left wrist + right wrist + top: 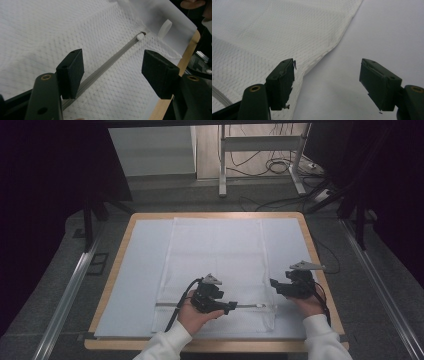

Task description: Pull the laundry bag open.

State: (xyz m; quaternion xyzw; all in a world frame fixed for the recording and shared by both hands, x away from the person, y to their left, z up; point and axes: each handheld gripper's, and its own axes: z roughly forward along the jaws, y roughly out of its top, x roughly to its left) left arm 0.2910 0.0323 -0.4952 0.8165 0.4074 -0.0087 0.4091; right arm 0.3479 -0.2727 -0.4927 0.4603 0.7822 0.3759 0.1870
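Note:
A white mesh bag (pixel 215 255) lies flat on the white mat (pixel 137 270), with a grey zipper (pixel 247 306) running across its near end. My left gripper (pixel 231 308) hovers low over that zipper and points right along it. In the left gripper view its jaws stand open (pixel 112 58) astride the zipper (pixel 120 52), apart from it; the white slider (pixel 140 37) sits farther along, beside a white loop tab (pixel 165 28). My right gripper (pixel 274 284) is open at the bag's right edge. In its own view, my right gripper (pixel 328 67) spans the bag's hem (pixel 332 47) with nothing between the jaws.
The wooden table edge (pixel 120 245) frames the mat. Behind the table stand a white desk frame (pixel 222 165) and loose floor cables (pixel 277 167). Metal rails (pixel 67 290) run along the floor on both sides. A dark curtain hangs at the left.

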